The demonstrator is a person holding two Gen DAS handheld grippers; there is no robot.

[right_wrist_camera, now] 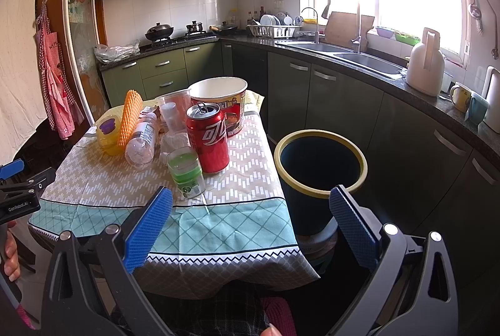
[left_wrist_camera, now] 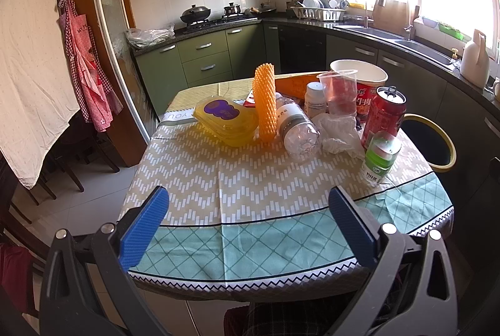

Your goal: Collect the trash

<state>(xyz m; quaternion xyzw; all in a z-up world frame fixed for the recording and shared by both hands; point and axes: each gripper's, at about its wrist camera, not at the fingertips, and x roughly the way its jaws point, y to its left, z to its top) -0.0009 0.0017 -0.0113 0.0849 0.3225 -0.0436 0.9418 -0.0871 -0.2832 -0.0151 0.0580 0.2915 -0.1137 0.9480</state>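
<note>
Trash is heaped on the far half of a small table [left_wrist_camera: 218,179]: a yellow plastic box [left_wrist_camera: 223,123], an orange foam net sleeve [left_wrist_camera: 265,101], a clear bottle lying down [left_wrist_camera: 297,129], a crumpled plastic wrap [left_wrist_camera: 339,132], a red can [left_wrist_camera: 384,117] [right_wrist_camera: 208,139], a green-labelled little bottle [left_wrist_camera: 379,156] [right_wrist_camera: 186,170], clear cups [left_wrist_camera: 339,92] and a noodle bowl [right_wrist_camera: 220,103]. A dark bin with a yellow rim [right_wrist_camera: 320,167] [left_wrist_camera: 432,142] stands right of the table. My left gripper [left_wrist_camera: 248,206] and right gripper [right_wrist_camera: 250,204] hang open near the table's front edge, both with nothing between the fingers.
A kitchen counter with a sink [right_wrist_camera: 343,51], a white jug [right_wrist_camera: 425,67] and mugs [right_wrist_camera: 461,97] runs along the right. Green cabinets and a stove [left_wrist_camera: 215,20] stand behind the table. Dark chairs [left_wrist_camera: 62,161] and an apron [left_wrist_camera: 90,70] are at the left. A person's hand [right_wrist_camera: 12,258] shows at the left edge.
</note>
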